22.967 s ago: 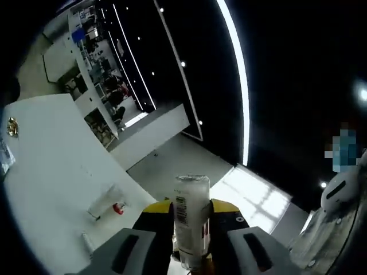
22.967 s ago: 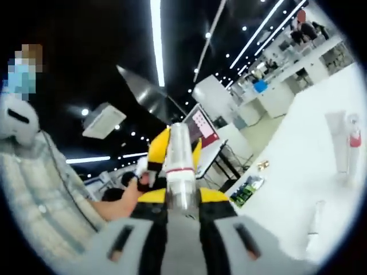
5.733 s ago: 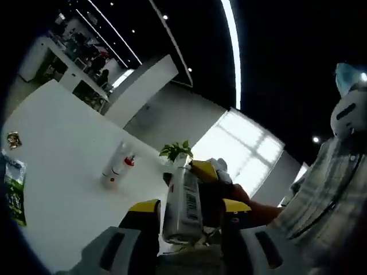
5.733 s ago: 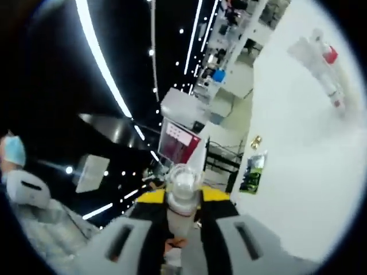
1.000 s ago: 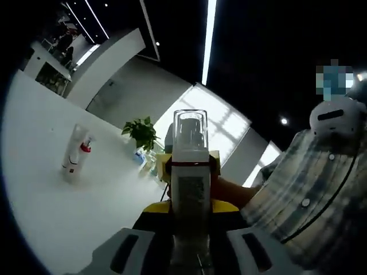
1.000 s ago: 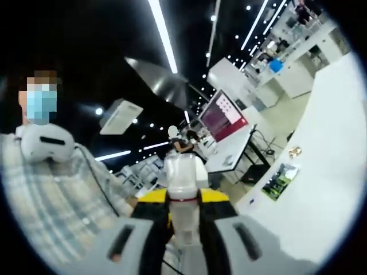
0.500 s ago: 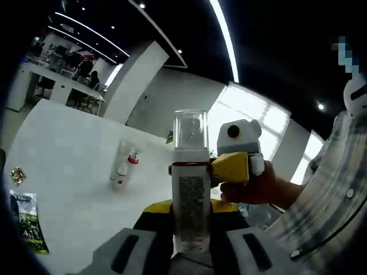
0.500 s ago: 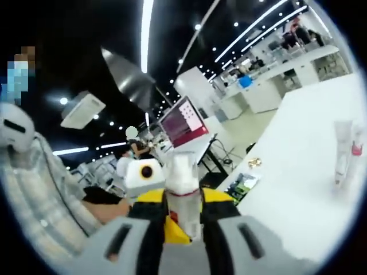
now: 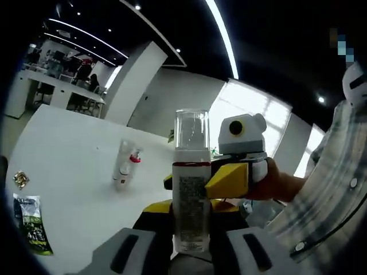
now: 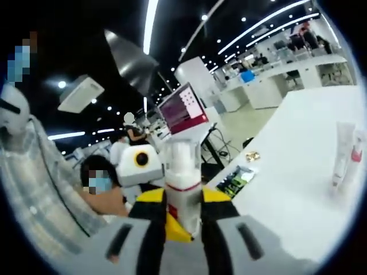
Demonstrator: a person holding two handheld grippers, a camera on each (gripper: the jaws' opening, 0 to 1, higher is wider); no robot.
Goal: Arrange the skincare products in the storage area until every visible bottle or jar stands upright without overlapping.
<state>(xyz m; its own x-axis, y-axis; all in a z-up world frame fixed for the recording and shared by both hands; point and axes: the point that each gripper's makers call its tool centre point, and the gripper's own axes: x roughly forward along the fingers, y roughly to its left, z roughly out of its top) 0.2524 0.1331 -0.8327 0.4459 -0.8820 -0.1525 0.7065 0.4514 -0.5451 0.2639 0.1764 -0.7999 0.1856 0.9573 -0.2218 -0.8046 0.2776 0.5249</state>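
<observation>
- In the left gripper view, the left gripper (image 9: pixel 191 243) is seen pinching the lower body of a tall clear plastic bottle with a transparent cap and a red band below the cap (image 9: pixel 191 189); the jaws are pressed against its two sides, and the bottle is held upright along them, lifted off the white counter (image 9: pixel 69 172).
- Just behind and to the right of that bottle, the right gripper (image 9: pixel 235 172) is seen reaching in from the right, held in a person's hand (image 9: pixel 275 186); its yellow jaw tips are beside the bottle at about the red band, but whether contact is made cannot be told.
- In the right gripper view, the right gripper (image 10: pixel 182 220) is closed around a white bottle with a red ring and a frosted rounded cap (image 10: pixel 183 183), which is held upright between the jaws.
- The left gripper is seen just left of and behind it.
- Farther out on the counter, a pair of slim tubes, one white and one with a red collar (image 9: pixel 126 166), is seen standing close together, well apart from both grippers, with bare surface all around.
- Near the counter's edge, a green printed sachet (image 9: pixel 33 223) and a small gold wrapped item (image 9: pixel 21 179) are seen lying flat.
</observation>
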